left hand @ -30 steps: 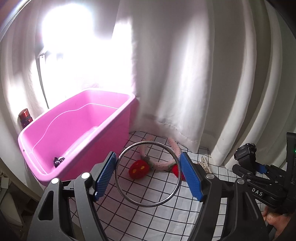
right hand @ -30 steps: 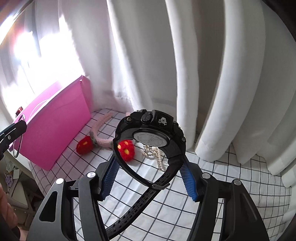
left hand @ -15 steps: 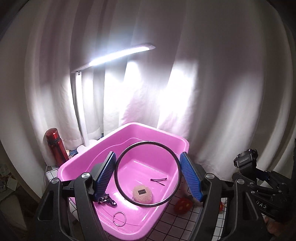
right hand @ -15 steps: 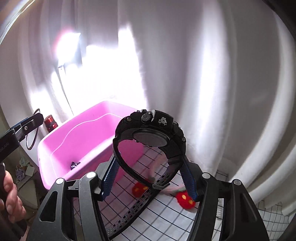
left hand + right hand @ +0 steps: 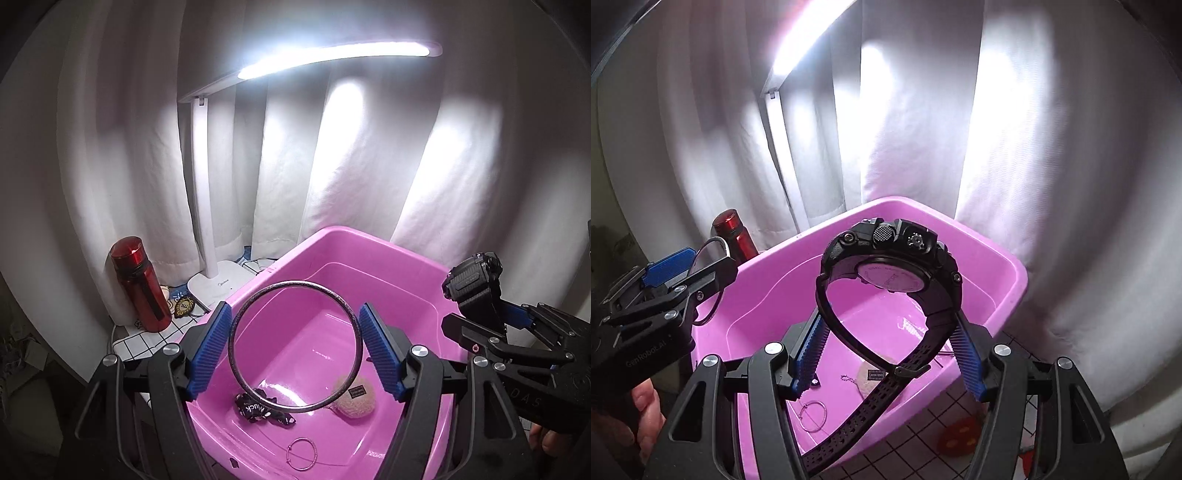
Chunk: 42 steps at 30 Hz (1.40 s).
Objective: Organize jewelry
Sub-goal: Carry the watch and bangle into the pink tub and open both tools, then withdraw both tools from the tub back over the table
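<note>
Silver metal bangle (image 5: 295,348) stands upright facing the camera, clamped across its width by left jaws above pink plastic tub (image 5: 388,251); right jaws grip black chunky wristwatch (image 5: 892,273), strap trailing down

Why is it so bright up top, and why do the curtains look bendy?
Left wrist view: the lit desk lamp glares white and throws bright patches on the curtain. Right wrist view: the lamp is washed out. Both lenses are fisheye, bending straight folds.

Legible markings noted.
"GenRobot.AI" on left gripper (image 5: 653,291) body; "DAS" on right gripper (image 5: 480,317) body; "Midea" on lamp base (image 5: 221,282); "Muck" on black hair tie (image 5: 264,408).
</note>
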Available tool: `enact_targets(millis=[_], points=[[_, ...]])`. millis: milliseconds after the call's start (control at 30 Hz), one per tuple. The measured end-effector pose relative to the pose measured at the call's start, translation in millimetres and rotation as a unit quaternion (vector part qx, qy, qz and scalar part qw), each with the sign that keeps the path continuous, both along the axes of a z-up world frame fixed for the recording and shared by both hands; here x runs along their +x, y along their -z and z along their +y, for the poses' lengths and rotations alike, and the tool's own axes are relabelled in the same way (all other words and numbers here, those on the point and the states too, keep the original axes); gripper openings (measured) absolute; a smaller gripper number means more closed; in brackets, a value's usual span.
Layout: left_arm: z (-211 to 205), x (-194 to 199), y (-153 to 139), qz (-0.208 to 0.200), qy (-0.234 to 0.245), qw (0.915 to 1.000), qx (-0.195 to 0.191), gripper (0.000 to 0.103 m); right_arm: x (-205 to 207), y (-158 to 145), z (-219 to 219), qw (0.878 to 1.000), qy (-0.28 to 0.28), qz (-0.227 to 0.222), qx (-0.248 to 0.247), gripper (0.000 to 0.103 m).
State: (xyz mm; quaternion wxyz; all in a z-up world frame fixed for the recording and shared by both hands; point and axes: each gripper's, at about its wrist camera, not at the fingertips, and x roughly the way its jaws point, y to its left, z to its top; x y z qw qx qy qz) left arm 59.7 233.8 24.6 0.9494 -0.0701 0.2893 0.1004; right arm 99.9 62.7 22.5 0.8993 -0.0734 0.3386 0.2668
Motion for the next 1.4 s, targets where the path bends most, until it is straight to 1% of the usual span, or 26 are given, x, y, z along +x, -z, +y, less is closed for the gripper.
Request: enact_targets(millis=[267,500,667,867,933,1000,1033,1067,1100,1400], points=[[15.4,28.1,29.5,0.045,0.002,0.9990,-0.007,0.069,31.8,33.6,22.6,0.997,-0.005,0.054,-0.046,0.061],[21.3,44.5,46.0,0.082,0.000,0.9966,-0.008,0.069,56.5,55.8,34.3,0.993,0.009,0.086,-0.079,0.061],[24.8,52.2,57.6,0.115,0.003,0.9933,-0.015,0.069,64.8,64.9,35.8,0.992,0.017,0.092,-0.089,0.061],[30.5,53.9,59.6,0.130,-0.005,0.9910,-0.029,0.071,70.2,71.7,47.6,0.990,0.018,0.097,-0.105,0.061],[31.2,52.7,58.6,0.132,-0.008,0.9908,-0.030,0.081,71.7,74.3,52.2,0.988,0.015,0.103,-0.114,0.062],[31.5,51.0,57.2,0.132,-0.010,0.9909,-0.028,0.088,71.4,75.0,52.3,0.988,0.014,0.104,-0.114,0.062],[31.7,50.1,56.5,0.131,-0.012,0.9910,-0.026,0.089,71.0,74.1,52.6,0.988,0.015,0.102,-0.111,0.062],[32.1,49.2,56.0,0.131,-0.014,0.9910,-0.024,0.090,71.3,73.0,52.4,0.989,0.017,0.101,-0.107,0.065],[32.6,48.3,55.5,0.131,-0.017,0.9910,-0.023,0.090,71.7,71.2,50.5,0.989,0.020,0.100,-0.104,0.066],[33.6,43.8,53.4,0.131,-0.024,0.9907,-0.028,0.091,71.5,63.4,42.8,0.991,0.027,0.101,-0.086,0.066]])
